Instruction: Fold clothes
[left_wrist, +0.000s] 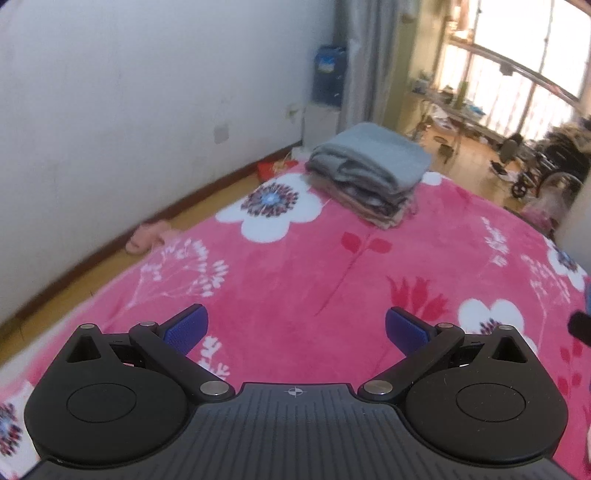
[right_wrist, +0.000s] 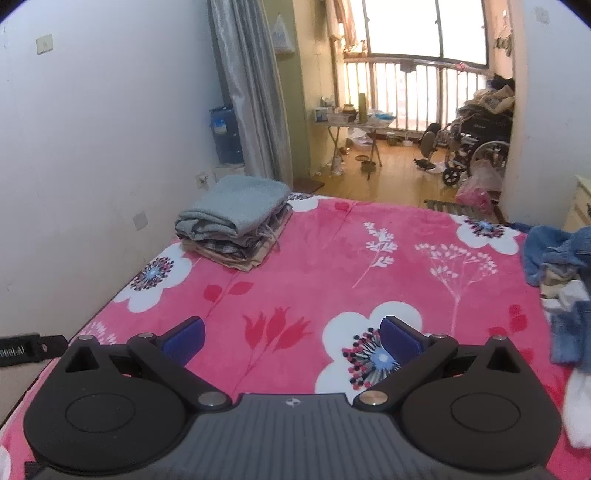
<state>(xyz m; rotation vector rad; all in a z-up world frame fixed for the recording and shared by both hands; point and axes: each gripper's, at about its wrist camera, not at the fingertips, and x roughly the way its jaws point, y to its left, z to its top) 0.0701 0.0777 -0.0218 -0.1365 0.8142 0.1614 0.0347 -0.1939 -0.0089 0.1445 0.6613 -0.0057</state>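
A stack of folded clothes (left_wrist: 369, 173) with a grey-blue piece on top rests at the far left corner of the bed, also in the right wrist view as the stack (right_wrist: 236, 221). A heap of unfolded clothes (right_wrist: 561, 273), mostly blue denim and white cloth, lies at the right edge of the bed. My left gripper (left_wrist: 296, 326) hovers open over the pink floral blanket (left_wrist: 295, 266), nothing between its blue pads. My right gripper (right_wrist: 291, 338) is open too, above the blanket (right_wrist: 332, 258), well left of the heap.
A white wall (left_wrist: 110, 110) runs along the bed's left side, with a pink slipper (left_wrist: 144, 236) on the floor beside it. Beyond the bed's far end are a grey curtain (right_wrist: 251, 92), a folding table (right_wrist: 354, 122) and a wheelchair (right_wrist: 476, 144).
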